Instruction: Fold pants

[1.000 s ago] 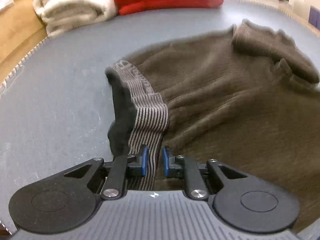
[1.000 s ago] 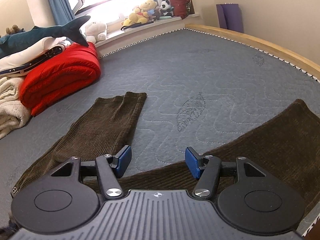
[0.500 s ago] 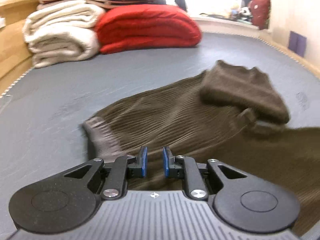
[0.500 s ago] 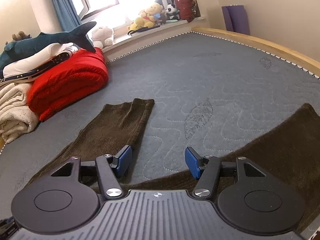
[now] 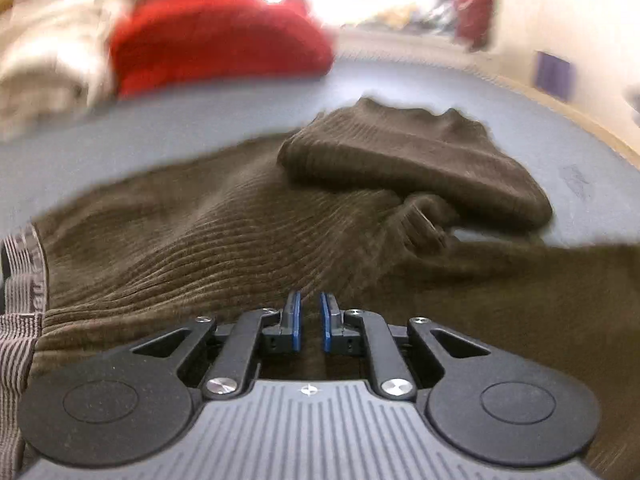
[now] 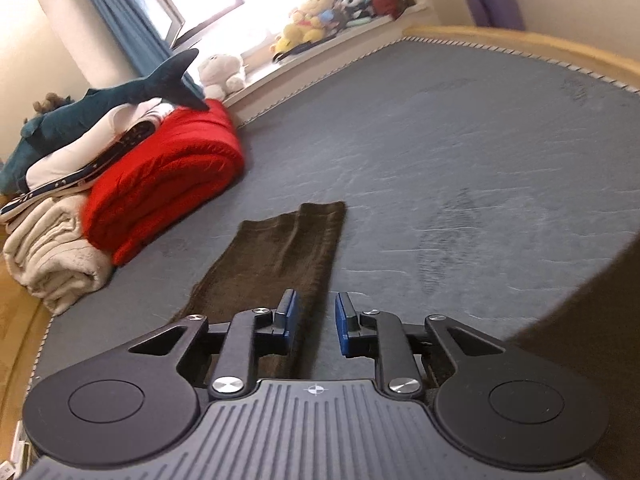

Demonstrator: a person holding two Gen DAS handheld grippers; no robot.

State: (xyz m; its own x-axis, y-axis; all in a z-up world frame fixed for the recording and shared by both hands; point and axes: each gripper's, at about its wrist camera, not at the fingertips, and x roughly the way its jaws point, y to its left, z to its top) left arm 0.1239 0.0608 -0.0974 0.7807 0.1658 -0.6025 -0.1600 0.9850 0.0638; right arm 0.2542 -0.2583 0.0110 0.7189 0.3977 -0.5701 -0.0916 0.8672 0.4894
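Note:
Brown corduroy pants (image 5: 224, 240) lie on the grey mattress (image 5: 120, 140). In the left wrist view one leg end is folded back over itself (image 5: 416, 160), and the striped waistband (image 5: 24, 292) hangs at the left edge. My left gripper (image 5: 310, 320) is nearly shut with a narrow gap, right over the fabric; whether cloth is pinched between the pads is not clear. In the right wrist view a pant leg (image 6: 280, 256) stretches ahead and a dark fold of the pants (image 6: 592, 320) rises at the right. My right gripper (image 6: 312, 320) is partly closed over the leg's edge, holding nothing.
A folded red blanket (image 6: 168, 192) and cream blankets (image 6: 56, 256) are stacked at the mattress's far left, with a plush shark (image 6: 112, 100) on top. Stuffed toys (image 6: 308, 28) sit on the window ledge. A wooden bed rim (image 6: 520, 40) borders the mattress on the right.
My left gripper has swung right across the pants; the waistband has slid to the left edge of the view. My right gripper's jaws have narrowed a good deal and it has tilted towards the pant leg.

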